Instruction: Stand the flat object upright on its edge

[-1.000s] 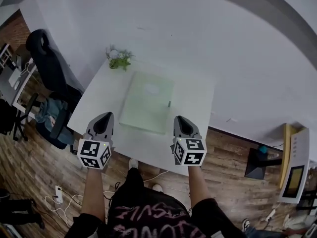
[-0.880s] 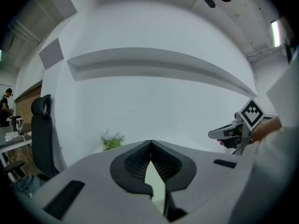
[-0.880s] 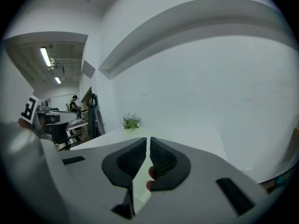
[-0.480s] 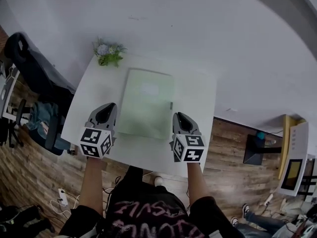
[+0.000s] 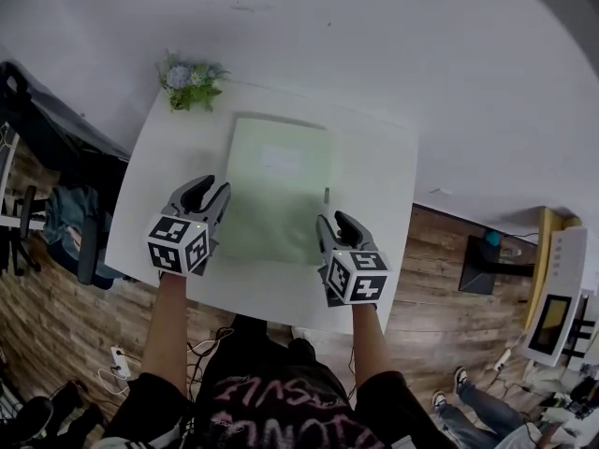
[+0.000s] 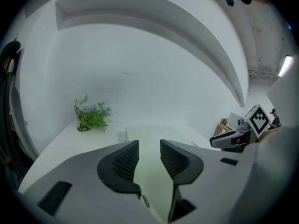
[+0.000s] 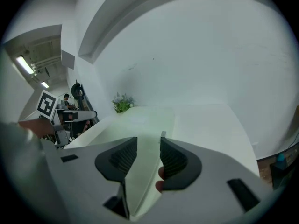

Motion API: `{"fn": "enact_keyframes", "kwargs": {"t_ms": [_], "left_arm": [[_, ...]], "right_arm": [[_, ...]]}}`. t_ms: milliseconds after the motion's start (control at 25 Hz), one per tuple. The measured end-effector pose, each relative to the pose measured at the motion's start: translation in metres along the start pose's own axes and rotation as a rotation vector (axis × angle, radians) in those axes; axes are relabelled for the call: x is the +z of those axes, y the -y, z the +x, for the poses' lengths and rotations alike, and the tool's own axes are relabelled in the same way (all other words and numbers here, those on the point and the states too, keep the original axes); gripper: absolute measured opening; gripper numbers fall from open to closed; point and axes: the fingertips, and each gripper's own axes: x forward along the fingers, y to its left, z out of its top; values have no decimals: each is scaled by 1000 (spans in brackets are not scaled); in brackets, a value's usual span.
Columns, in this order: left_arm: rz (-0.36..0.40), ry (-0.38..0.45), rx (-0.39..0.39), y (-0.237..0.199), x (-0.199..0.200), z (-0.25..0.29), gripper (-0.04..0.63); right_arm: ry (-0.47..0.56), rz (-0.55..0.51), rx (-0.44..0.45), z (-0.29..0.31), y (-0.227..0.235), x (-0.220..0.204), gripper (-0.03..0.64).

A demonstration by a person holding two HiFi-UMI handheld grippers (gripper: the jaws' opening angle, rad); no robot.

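**Both tongs half open at the near corners of the flat folder**

The pale green folder (image 5: pixel 276 190) lies flat on the white table (image 5: pixel 374 171), about in the middle, with its long sides running away from the person. No edge of it is lifted yet. A small plant (image 5: pixel 190 80) stands at the far left corner, well apart from it, so both sides of the folder are free.

The left gripper (image 5: pixel 208 193) is at the left long edge of the folder, close to the near corner. The right gripper (image 5: pixel 334 221) is at the right long edge, just in front of a small grey tab (image 5: pixel 326 195). Both point forward and down. The jaws of each have just been opening and are partly spread. In each gripper view the green surface shows through the gap, but the pads do not press on it, so nothing is pinched.

I judge that this placing has a reason. With one gripper on each side, the thin folder can be taken by both edges and tipped up evenly, without twisting. The difficulty, I think, is that an edge lying tight on the table gives the jaws little to catch.
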Motion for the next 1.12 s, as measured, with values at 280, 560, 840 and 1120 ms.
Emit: {"fn": "enact_keyframes", "kwargs": {"t_ms": [280, 560, 840, 1120], "left_arm": [[-34, -68, -42, -11, -15, 30, 220], [-102, -150, -85, -17, -38, 57, 285], [-141, -195, -129, -17, -51, 74, 293], [-166, -242, -170, -16, -58, 81, 295]], "right_arm": [[-79, 61, 47, 21, -1, -20, 213], [-145, 96, 56, 34, 6, -32, 241], [-197, 142, 83, 43, 9, -37, 245], [-269, 193, 108, 48, 8, -42, 245]]}}
